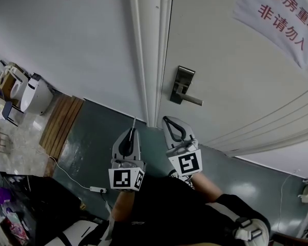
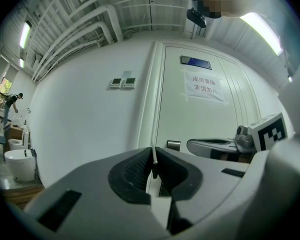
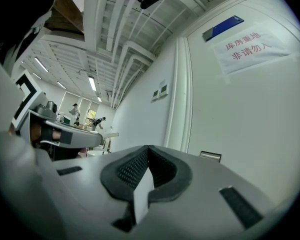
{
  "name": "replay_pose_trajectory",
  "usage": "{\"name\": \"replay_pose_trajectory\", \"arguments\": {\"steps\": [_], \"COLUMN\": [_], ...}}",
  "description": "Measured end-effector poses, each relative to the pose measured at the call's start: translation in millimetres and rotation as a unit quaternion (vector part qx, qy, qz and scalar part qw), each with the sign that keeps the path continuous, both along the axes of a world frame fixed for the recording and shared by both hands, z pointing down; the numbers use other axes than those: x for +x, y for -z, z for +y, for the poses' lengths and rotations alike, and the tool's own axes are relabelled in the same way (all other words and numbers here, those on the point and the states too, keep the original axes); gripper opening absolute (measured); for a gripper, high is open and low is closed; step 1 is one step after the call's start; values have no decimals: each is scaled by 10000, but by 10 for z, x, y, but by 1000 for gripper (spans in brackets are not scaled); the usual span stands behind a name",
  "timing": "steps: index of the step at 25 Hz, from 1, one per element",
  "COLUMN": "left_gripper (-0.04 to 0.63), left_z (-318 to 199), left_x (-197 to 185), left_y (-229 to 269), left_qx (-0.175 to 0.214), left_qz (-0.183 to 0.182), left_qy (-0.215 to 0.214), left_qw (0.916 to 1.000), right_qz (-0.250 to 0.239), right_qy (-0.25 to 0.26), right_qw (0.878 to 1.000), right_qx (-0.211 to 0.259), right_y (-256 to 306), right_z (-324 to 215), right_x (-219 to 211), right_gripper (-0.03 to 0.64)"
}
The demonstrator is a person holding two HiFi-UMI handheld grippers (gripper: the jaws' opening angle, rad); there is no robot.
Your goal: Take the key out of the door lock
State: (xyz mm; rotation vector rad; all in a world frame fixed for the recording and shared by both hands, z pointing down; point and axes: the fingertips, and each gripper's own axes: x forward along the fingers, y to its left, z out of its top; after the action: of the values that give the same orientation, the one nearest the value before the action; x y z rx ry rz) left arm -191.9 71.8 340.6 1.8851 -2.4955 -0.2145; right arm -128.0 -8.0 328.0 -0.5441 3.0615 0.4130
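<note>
– So, is the key (image 2: 153,158) in the door lock (image 1: 181,84) or out of it?

– Out, as far as can be judged. The left hand-held gripper (image 2: 153,151) has its jaws pinched nearly together on a thin metal blade seen edge-on. It stands straight up between the ribbed pads and pokes past their tips. I take that blade to be the key. In the head view it shows as a pale sliver at the tip of that hand-held gripper, held low and well apart from the lock.

– And the lock itself?

– A metal plate on the white door (image 1: 236,76), with a lever handle (image 1: 191,100) pointing right. No key can be seen in the plate, though it is too small in view to be sure.

– What is the other hand doing?

– The right hand-held gripper (image 1: 168,120) sits just beside the left one, below the lock. Its jaws meet at the tips and nothing is between them. It plays no part at this moment.

– Which step is this, then?

– Most likely the end: the pull-out looks done and the key is being carried clear of the door.

– What does the next move call for?

– A steady pinch, I would judge. The blade is thin and held only at its lower part, so a loosened grip could let it slip or tilt before it is put down.
</note>
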Motion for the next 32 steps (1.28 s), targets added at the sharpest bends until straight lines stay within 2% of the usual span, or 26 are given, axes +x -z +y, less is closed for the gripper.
{"name": "replay_pose_trajectory", "arguments": {"steps": [32], "left_gripper": [37], "left_z": [-117], "left_x": [84], "left_y": [-22], "left_qx": [-7], "left_qz": [87], "left_qy": [-172], "left_qw": [9998], "right_qz": [81], "right_qy": [51], "right_qw": [9997], "right_qx": [-225], "right_y": [-34], "right_z": [-65], "right_x": [64], "right_gripper": [8]}}
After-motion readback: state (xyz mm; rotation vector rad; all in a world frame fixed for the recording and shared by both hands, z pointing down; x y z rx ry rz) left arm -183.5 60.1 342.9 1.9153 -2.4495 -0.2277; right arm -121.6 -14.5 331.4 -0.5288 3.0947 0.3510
